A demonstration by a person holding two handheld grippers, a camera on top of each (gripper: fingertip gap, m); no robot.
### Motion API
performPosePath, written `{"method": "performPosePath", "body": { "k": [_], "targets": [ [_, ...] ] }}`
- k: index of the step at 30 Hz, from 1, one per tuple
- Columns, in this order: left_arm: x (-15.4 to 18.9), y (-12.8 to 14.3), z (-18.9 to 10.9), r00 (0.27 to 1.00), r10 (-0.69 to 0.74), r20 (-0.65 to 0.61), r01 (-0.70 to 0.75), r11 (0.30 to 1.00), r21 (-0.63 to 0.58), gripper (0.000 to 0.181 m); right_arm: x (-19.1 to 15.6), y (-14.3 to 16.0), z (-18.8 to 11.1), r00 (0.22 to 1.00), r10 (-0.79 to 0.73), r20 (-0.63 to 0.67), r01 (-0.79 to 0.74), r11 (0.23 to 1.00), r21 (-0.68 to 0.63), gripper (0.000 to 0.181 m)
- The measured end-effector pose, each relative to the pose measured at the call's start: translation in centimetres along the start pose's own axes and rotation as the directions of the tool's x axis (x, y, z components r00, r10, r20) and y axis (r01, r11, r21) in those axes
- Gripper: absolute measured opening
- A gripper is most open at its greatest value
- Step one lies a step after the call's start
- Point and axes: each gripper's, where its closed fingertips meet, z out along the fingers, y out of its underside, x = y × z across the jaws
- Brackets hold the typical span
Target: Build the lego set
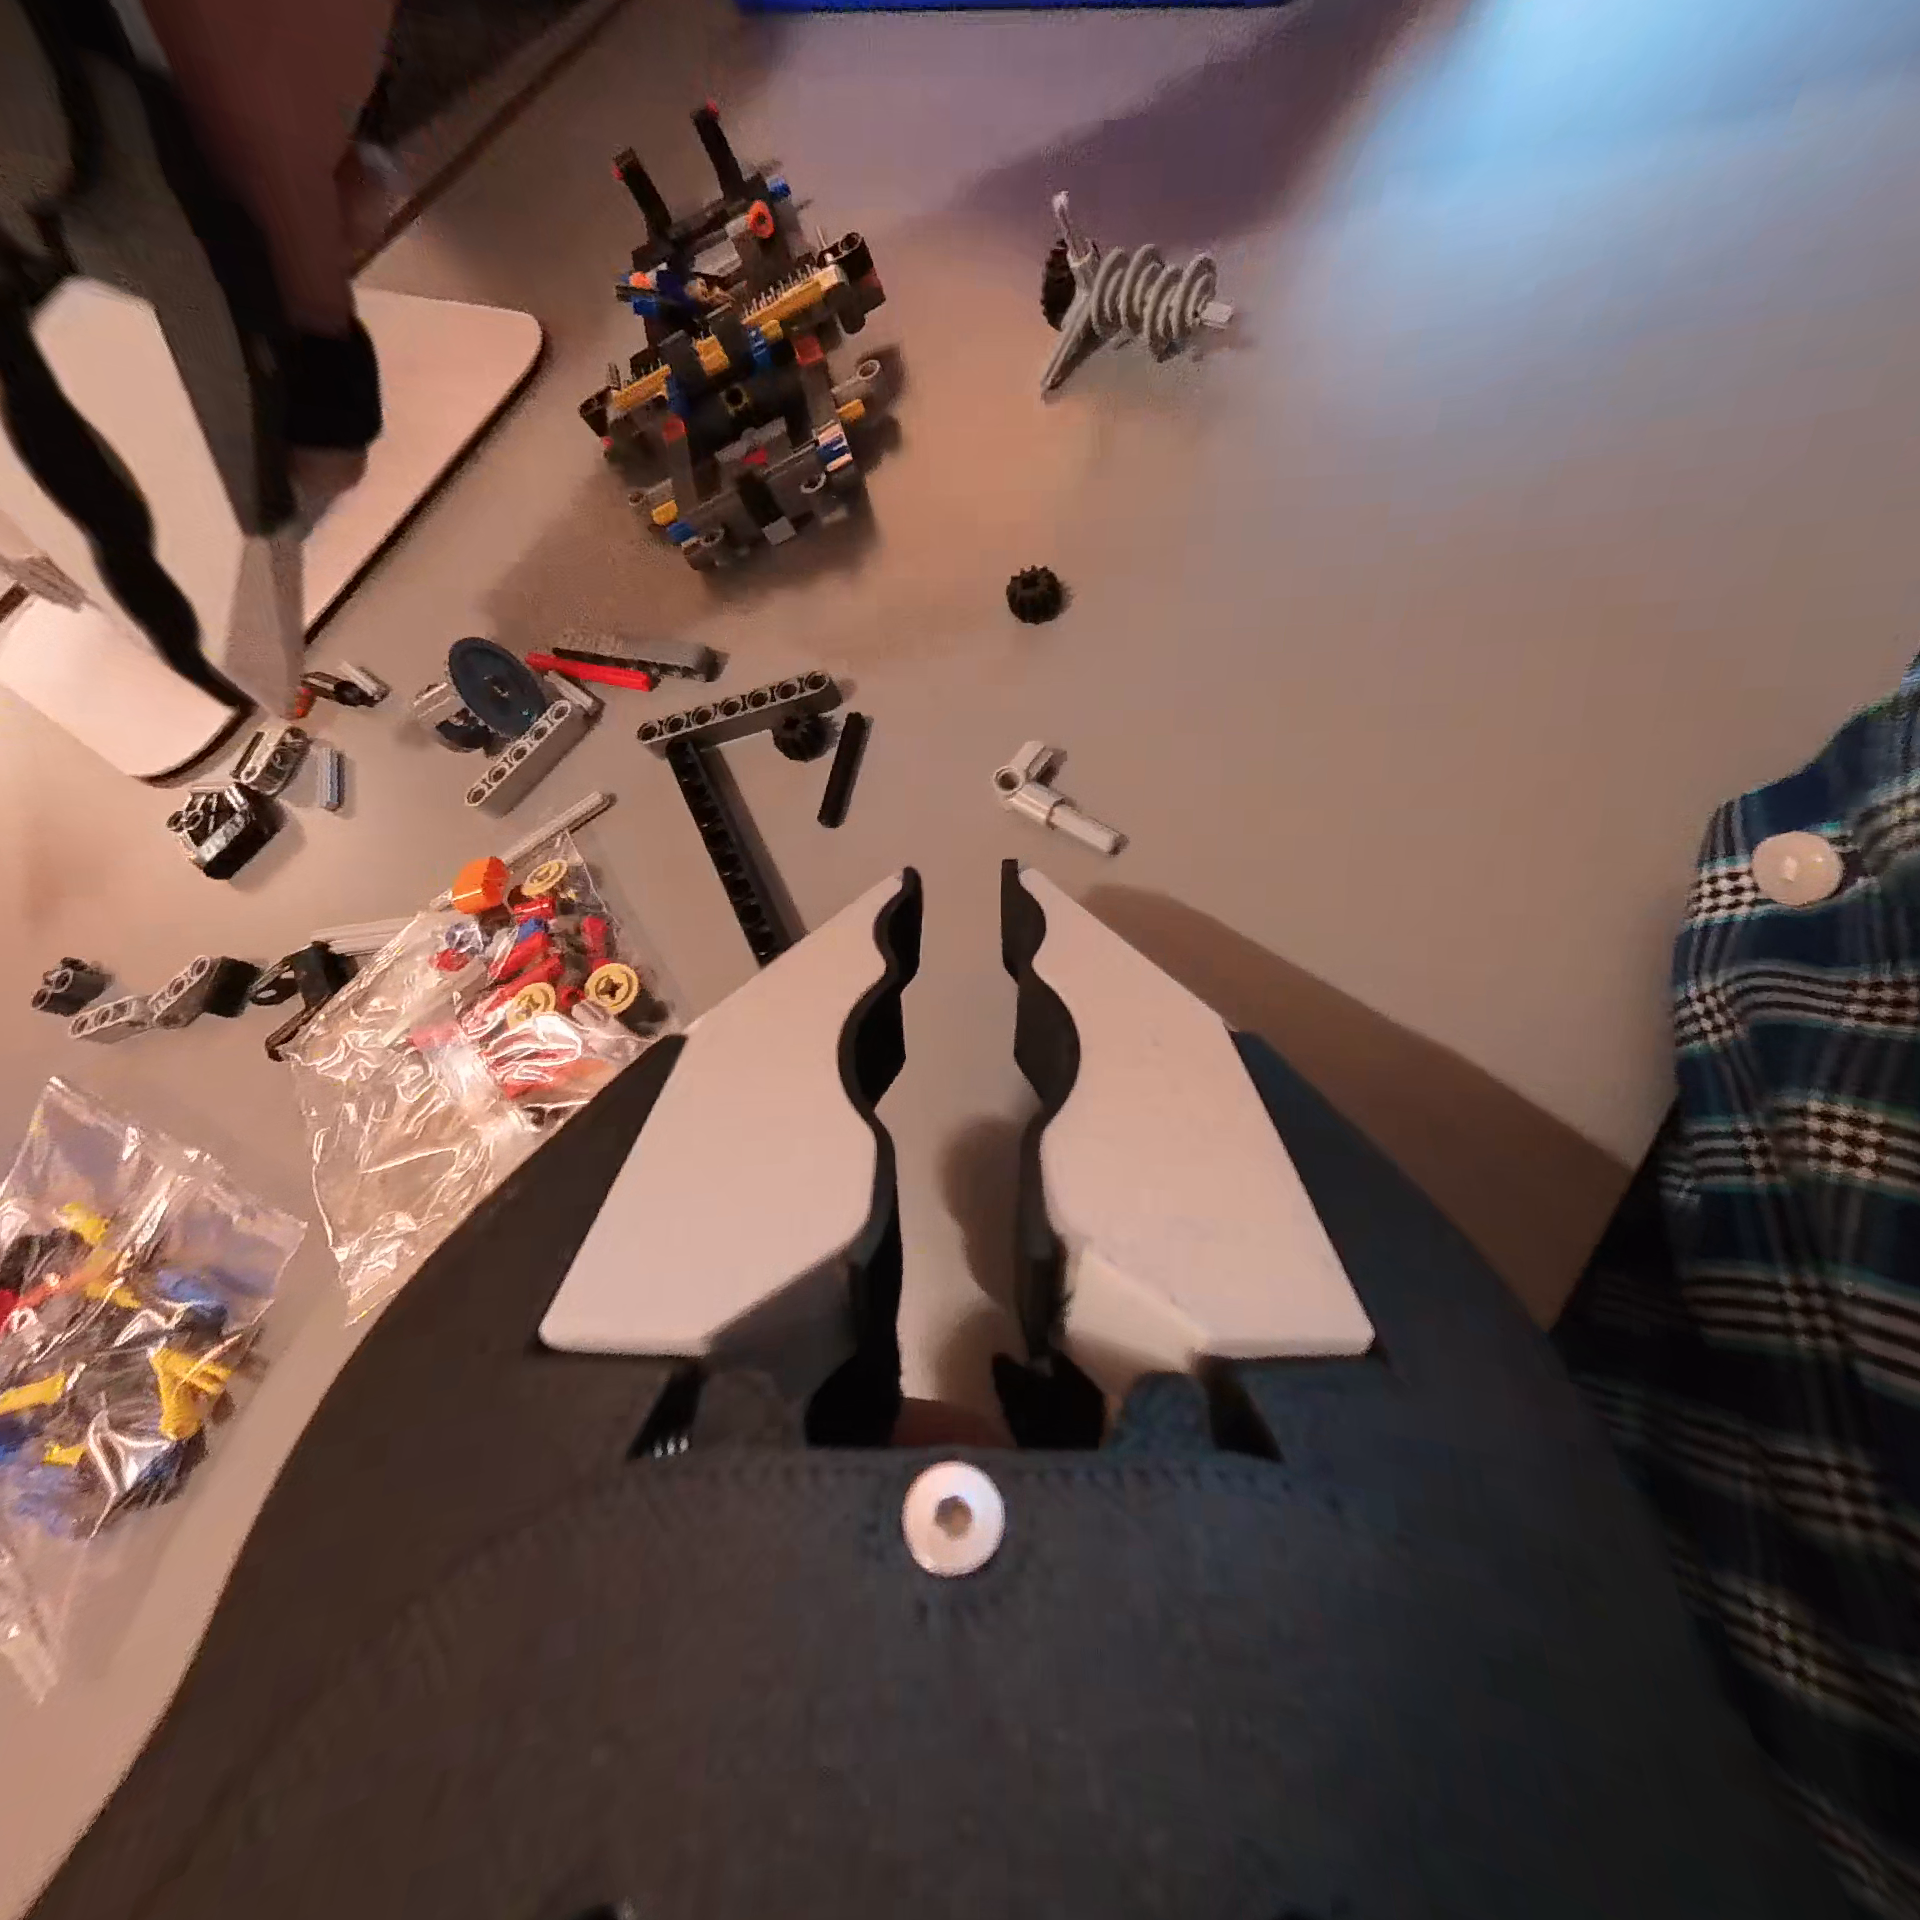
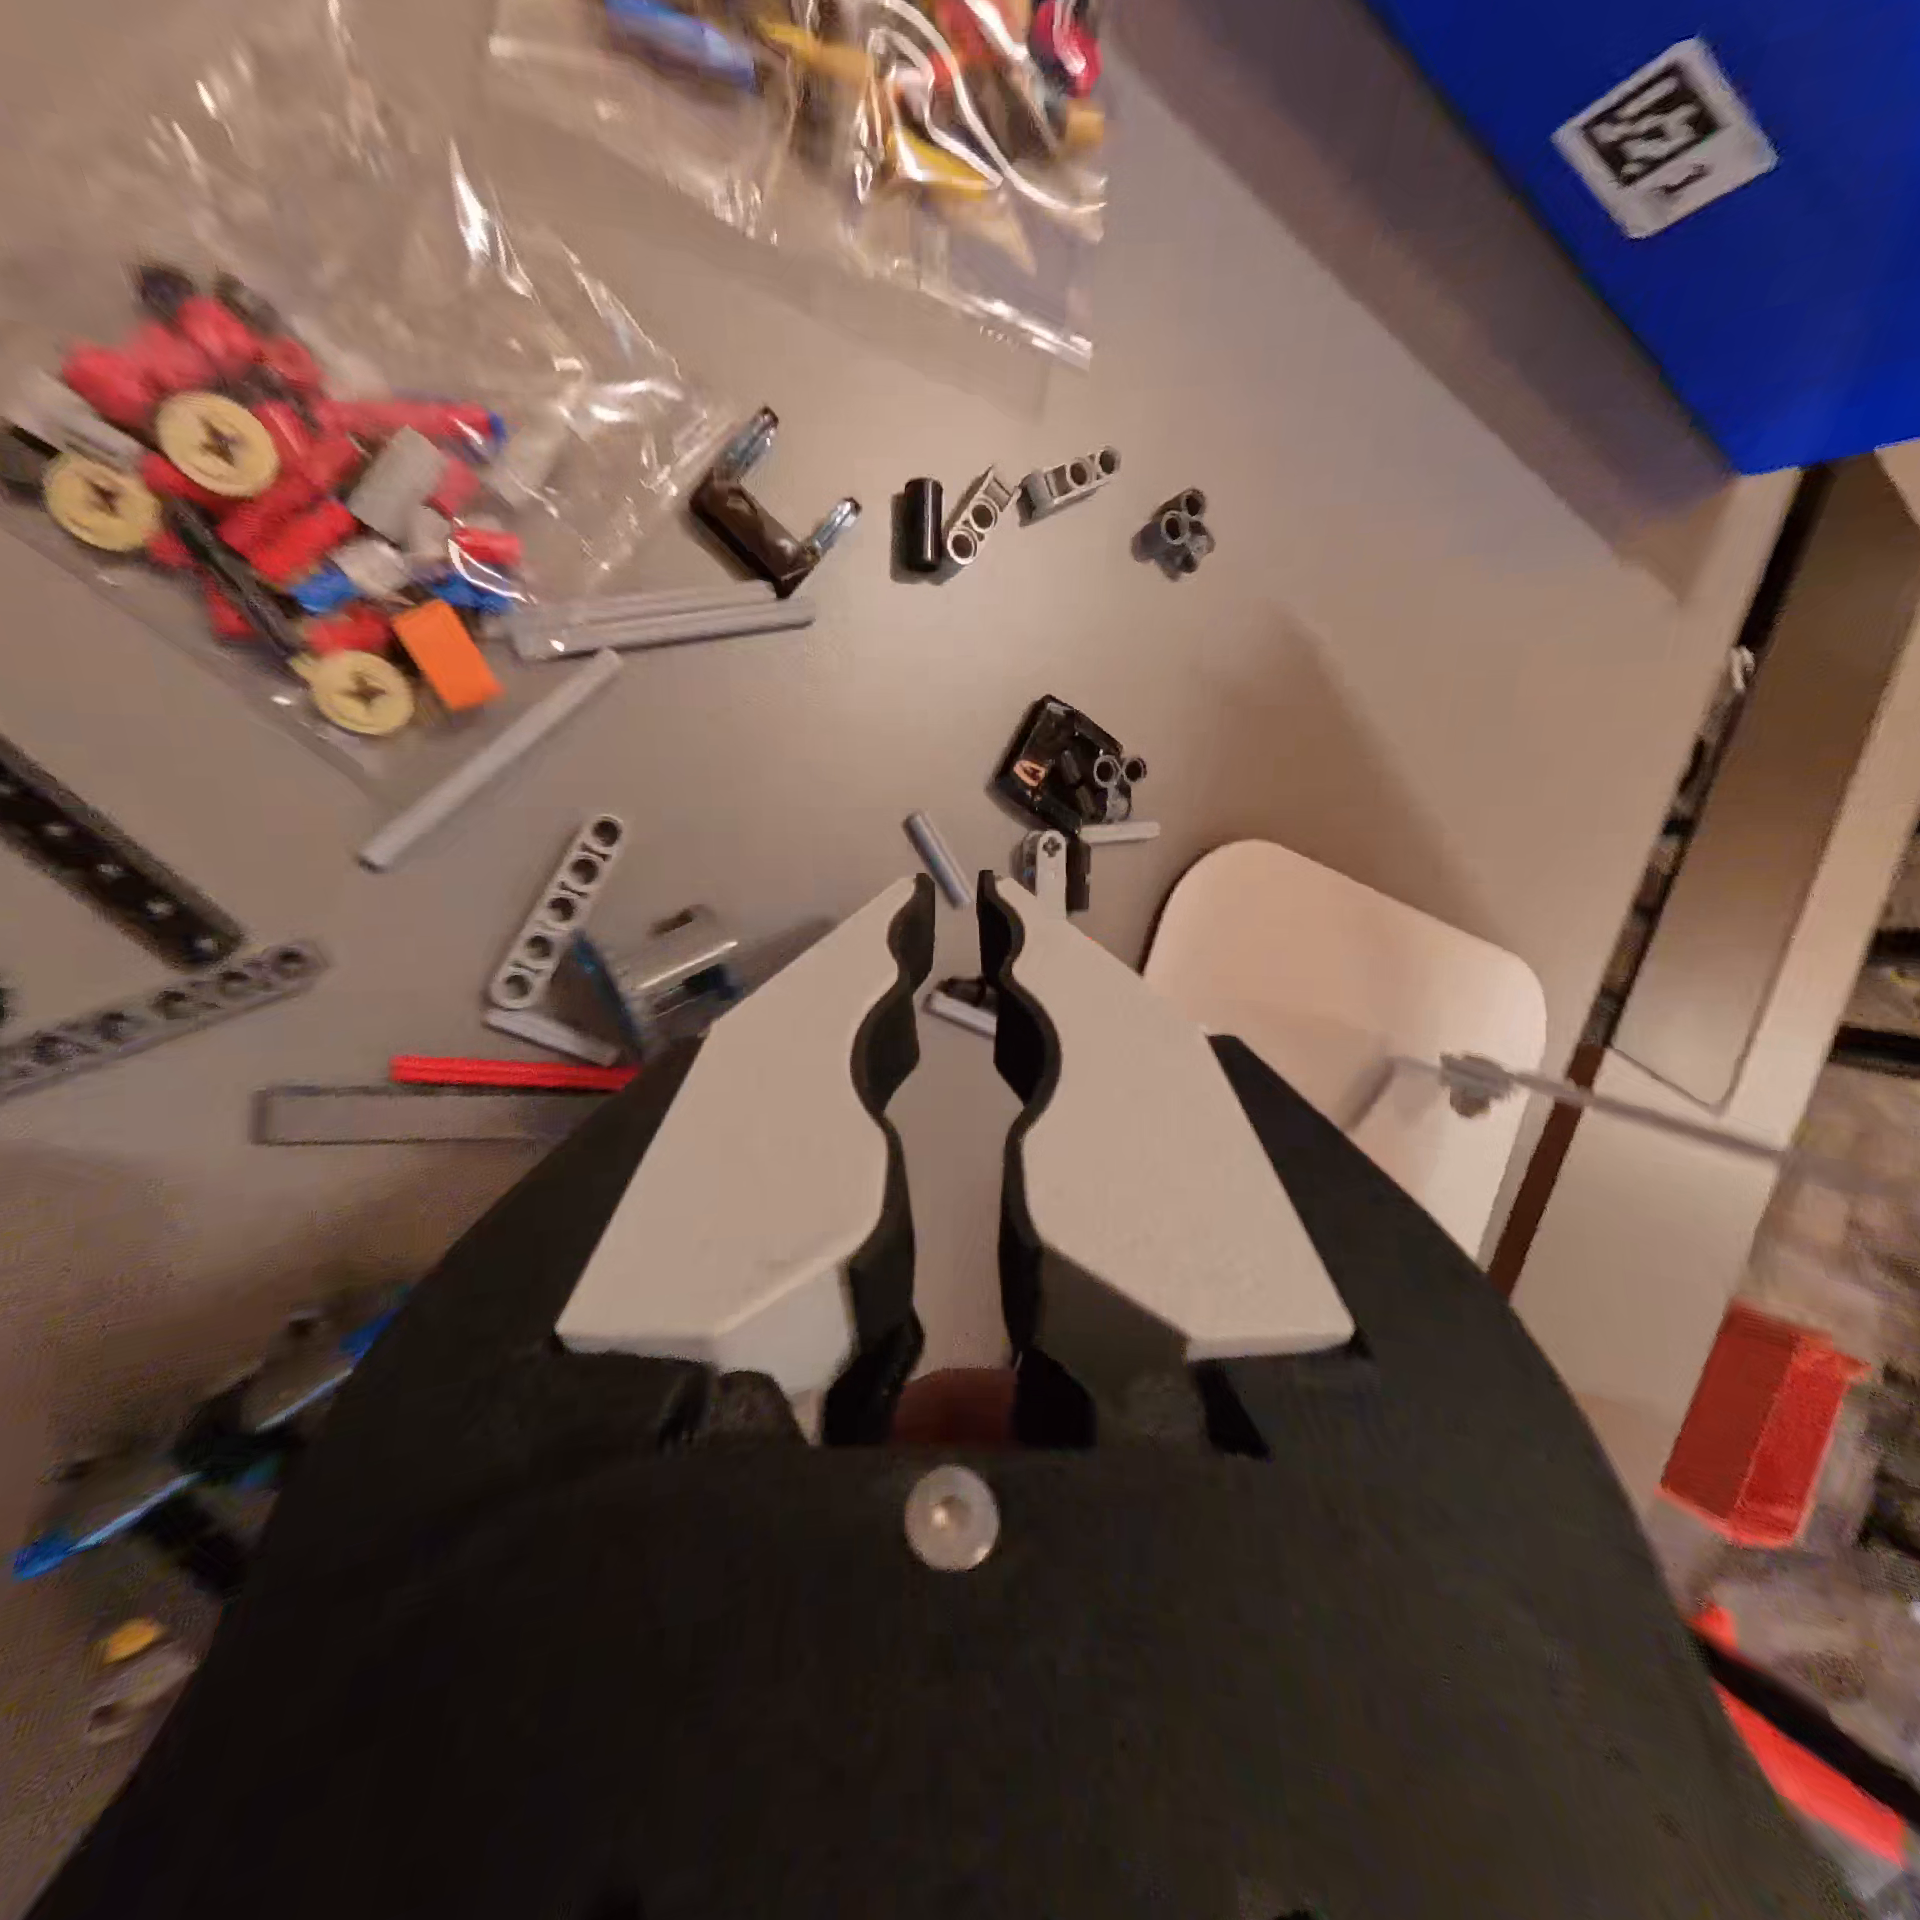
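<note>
Grey tabletop (image 1: 1351,644): half-built lego model (image 1: 743,374) at 12 o'clock, loose beams and unopened bags (image 1: 468,1039) left; left gripper (image 1: 961,883) and right gripper (image 2: 956,894) fingers slightly parted, empty.

A blocky part-built lego model of dark grey, black, yellow and blue pieces (image 1: 738,384) stands upright on the surface; a grey spiral assembly (image 1: 1138,296) lies well apart; loose beams and clear bags of small pieces (image 1: 488,1029) lie nearer.
</note>
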Motion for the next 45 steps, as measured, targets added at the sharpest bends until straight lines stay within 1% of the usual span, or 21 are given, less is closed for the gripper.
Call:
{"method": "performPosePath", "body": {
  "k": [2, 5, 6, 7, 9, 11, 14, 17, 20, 21, 23, 25, 28, 30, 32, 35, 39, 44, 45],
  "targets": [
    [-0.2, 0.1, -0.1, 1.0, -0.004, 0.002, 0.004, 1.0, 0.003, 0.013, 0.2, 0.2, 1.3, 0.998, -0.037, 0.045, 0.037, 0.999, 0.008, 0.006],
    [-0.5, 0.1, -0.1, 1.0, -0.014, -0.005, 0.014, 1.0, 0.007, 0.013, -0.1, 0.7, 2.4, 0.99, -0.041, 0.132, 0.043, 0.999, -0.016, 0.007],
    [-0.6, 0.1, -0.1, 1.0, -0.016, -0.005, 0.016, 1.0, 0.008, 0.014, -0.2, 0.9, 2.7, 0.987, -0.036, 0.156, 0.041, 0.999, -0.028, 0.007],
    [-0.6, 0.1, 0.0, 1.0, -0.018, -0.006, 0.018, 1.0, 0.007, 0.014, -0.3, 0.8, 2.8, 0.985, -0.021, 0.174, 0.025, 1.0, -0.018, 0.003],
    [-0.7, 0.1, 0.0, 1.0, -0.022, -0.007, 0.022, 1.0, 0.007, 0.014, -0.4, 0.9, 2.8, 0.975, 0.024, 0.223, -0.017, 0.999, -0.033, 0.001],
    [-0.8, 0.1, 0.0, 1.0, -0.024, -0.004, 0.024, 1.0, 0.006, 0.014, -0.4, 0.9, 2.8, 0.97, 0.054, 0.238, -0.044, 0.998, -0.045, 0.0],
    [-1.0, 0.0, 0.0, 1.0, -0.03, -0.002, 0.03, 0.999, 0.012, 0.015, -0.2, 0.9, 2.7, 0.971, 0.115, 0.209, -0.109, 0.993, -0.041, 0.0],
    [-1.4, -0.2, -0.3, 0.999, -0.047, -0.013, 0.048, 0.998, 0.036, 0.019, -0.6, 0.2, 0.4, 0.964, 0.194, 0.182, -0.197, 0.98, 0.002, 0.0],
    [-1.8, -1.0, -0.7, 0.998, -0.03, -0.054, 0.034, 0.997, 0.072, 0.027, -2.2, -0.8, -3.5, 0.956, 0.254, 0.148, -0.264, 0.963, 0.053, 0.0],
    [-1.6, -1.4, -0.8, 0.995, -0.026, -0.092, 0.033, 0.996, 0.083, 0.031, -3.0, -1.2, -5.0, 0.952, 0.273, 0.136, -0.284, 0.956, 0.07, 0.0],
    [-1.4, -1.9, -0.5, 0.989, 0.021, -0.148, -0.009, 0.997, 0.079, 0.037, -5.0, -1.3, -7.7, 0.943, 0.317, 0.106, -0.326, 0.942, 0.083, 0.0],
    [-0.8, -1.8, 0.1, 0.975, 0.106, -0.197, -0.095, 0.993, 0.062, 0.039, -7.7, -1.5, -9.8, 0.92, 0.378, 0.103, -0.388, 0.916, 0.102, 0.0],
    [0.3, -0.8, 1.6, 0.942, 0.195, -0.275, -0.2, 0.98, 0.008, 0.045, -12.5, -1.2, -11.4, 0.883, 0.455, 0.113, -0.465, 0.881, 0.091, 0.0],
    [1.1, -0.1, 2.3, 0.924, 0.2, -0.327, -0.222, 0.974, -0.031, 0.048, -15.4, -0.8, -11.5, 0.863, 0.491, 0.114, -0.501, 0.863, 0.071, 0.0],
    [1.9, -0.1, 2.7, 0.912, 0.201, -0.358, -0.227, 0.974, -0.031, 0.046, -18.1, -0.3, -10.9, 0.85, 0.511, 0.129, -0.52, 0.853, 0.048, 0.0],
    [2.2, -0.4, 3.0, 0.913, 0.18, -0.366, -0.204, 0.979, -0.028, 0.043, -20.3, -0.2, -9.7, 0.817, 0.555, 0.154, -0.567, 0.823, 0.045, 0.0],
    [2.4, -0.4, 3.2, 0.917, 0.157, -0.367, -0.18, 0.983, -0.027, 0.035, -21.1, -0.1, -8.4, 0.8, 0.583, 0.145, -0.59, 0.807, 0.013, 0.0],
    [2.3, -0.3, 3.3, 0.924, 0.15, -0.352, -0.171, 0.985, -0.029, 0.015, -21.5, 0.1, -7.0, 0.821, 0.557, 0.13, -0.556, 0.83, -0.044, 0.0],
    [2.3, -0.3, 3.3, 0.924, 0.154, -0.349, -0.174, 0.984, -0.028, 0.014, -21.5, -0.1, -6.9, 0.822, 0.552, 0.136, -0.552, 0.833, -0.043, 0.0]
  ]
}}
